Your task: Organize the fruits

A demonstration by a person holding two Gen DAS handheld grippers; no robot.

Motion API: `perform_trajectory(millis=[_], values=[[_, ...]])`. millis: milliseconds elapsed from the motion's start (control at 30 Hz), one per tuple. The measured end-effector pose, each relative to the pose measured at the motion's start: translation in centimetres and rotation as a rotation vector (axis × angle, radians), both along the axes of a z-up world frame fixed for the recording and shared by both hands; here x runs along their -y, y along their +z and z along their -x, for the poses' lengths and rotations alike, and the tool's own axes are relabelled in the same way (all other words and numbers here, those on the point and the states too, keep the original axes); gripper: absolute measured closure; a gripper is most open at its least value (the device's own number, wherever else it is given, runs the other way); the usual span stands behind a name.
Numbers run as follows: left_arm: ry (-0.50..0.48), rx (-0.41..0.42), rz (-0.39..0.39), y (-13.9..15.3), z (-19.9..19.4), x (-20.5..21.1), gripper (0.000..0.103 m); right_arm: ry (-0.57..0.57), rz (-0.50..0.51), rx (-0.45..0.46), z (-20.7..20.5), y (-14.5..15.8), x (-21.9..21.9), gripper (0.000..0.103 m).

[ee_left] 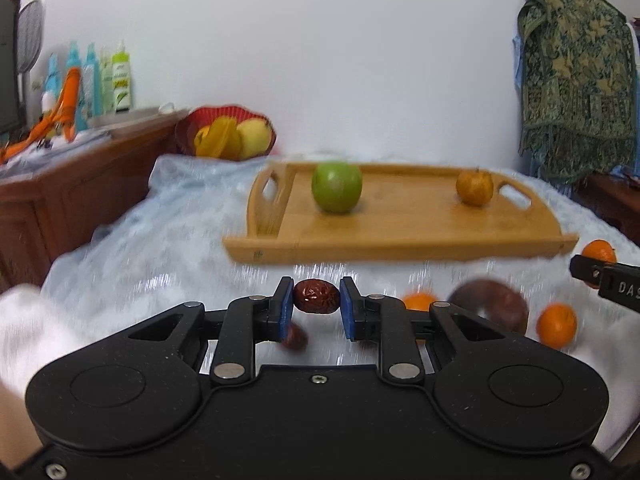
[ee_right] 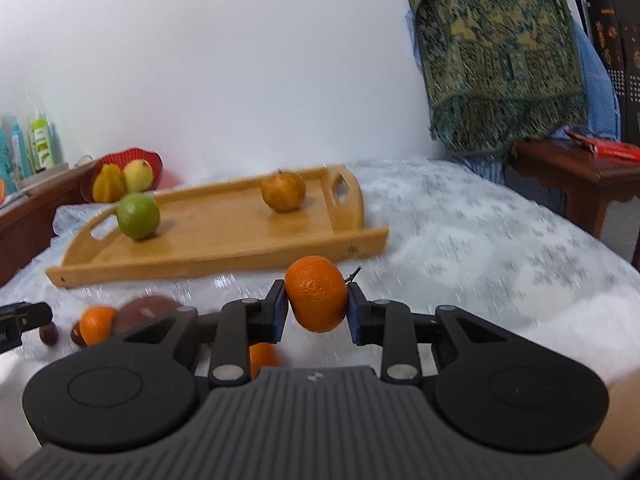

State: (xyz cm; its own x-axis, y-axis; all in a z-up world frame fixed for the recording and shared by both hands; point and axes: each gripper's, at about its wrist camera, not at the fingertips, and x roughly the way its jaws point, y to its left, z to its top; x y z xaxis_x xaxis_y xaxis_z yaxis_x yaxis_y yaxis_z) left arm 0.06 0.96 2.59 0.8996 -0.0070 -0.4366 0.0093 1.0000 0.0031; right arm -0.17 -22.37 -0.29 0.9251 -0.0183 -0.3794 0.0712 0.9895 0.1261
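My left gripper (ee_left: pixel 316 300) is shut on a dark red date (ee_left: pixel 316 295), held above the white cloth. My right gripper (ee_right: pixel 316 300) is shut on an orange tangerine (ee_right: pixel 316 294); it also shows at the right edge of the left wrist view (ee_left: pixel 599 251). A wooden tray (ee_left: pixel 400 236) lies ahead with a green apple (ee_left: pixel 337 187) at its left and a yellowish tangerine (ee_left: pixel 474 187) at its right. On the cloth lie two tangerines (ee_left: pixel 557 325), a dark brown fruit (ee_left: pixel 490 305) and another date (ee_left: pixel 295 338).
A red basket (ee_left: pixel 228 133) with yellow fruit stands behind the tray at the left. A wooden cabinet (ee_left: pixel 60 200) with bottles is at the far left. A patterned green cloth (ee_left: pixel 576 80) hangs at the right above a dark wooden table (ee_right: pixel 580 180).
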Motion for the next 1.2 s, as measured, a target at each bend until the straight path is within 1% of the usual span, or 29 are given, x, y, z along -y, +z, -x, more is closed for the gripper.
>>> perform_trajectory(millis=[167, 267, 400, 500, 633, 733, 800, 900, 1200], values=[[-0.038, 0.043, -0.014, 2.4, -2.8, 0.4, 0.080, 0.039, -0.004, 0.039, -2.2, 2.0, -0.3, 0.068], [-0.059, 0.035, 0.011, 3.3, -4.9, 0.3, 0.080, 0.062, 0.006, 0.057, -3.7, 2.9, -0.4, 0.068], [-0.071, 0.014, 0.019, 3.7, -8.3, 0.3, 0.080, 0.090, 0.029, 0.066, -6.1, 3.8, -0.5, 0.068], [-0.079, -0.023, 0.036, 3.4, -10.9, 0.3, 0.080, 0.100, 0.033, 0.047, -8.2, 4.0, -0.3, 0.068], [-0.084, -0.072, 0.058, 3.0, -14.2, 0.4, 0.080, 0.121, 0.014, -0.003, -11.1, 4.1, 0.2, 0.068], [-0.082, -0.101, 0.060, 2.5, -16.1, 0.6, 0.080, 0.130, 0.048, -0.028, -13.1, 3.9, 0.4, 0.068], [-0.082, -0.125, 0.073, 2.0, -16.8, 0.6, 0.080, 0.134, 0.061, -0.050, -14.2, 3.4, 0.7, 0.068], [-0.084, -0.158, 0.086, 1.2, -17.3, 0.8, 0.080, 0.143, 0.039, -0.097, -15.2, 2.5, 1.2, 0.068], [-0.093, -0.183, 0.084, 0.0, -17.5, 1.0, 0.080, 0.141, 0.042, -0.151, -16.5, 1.3, 0.9, 0.068]])
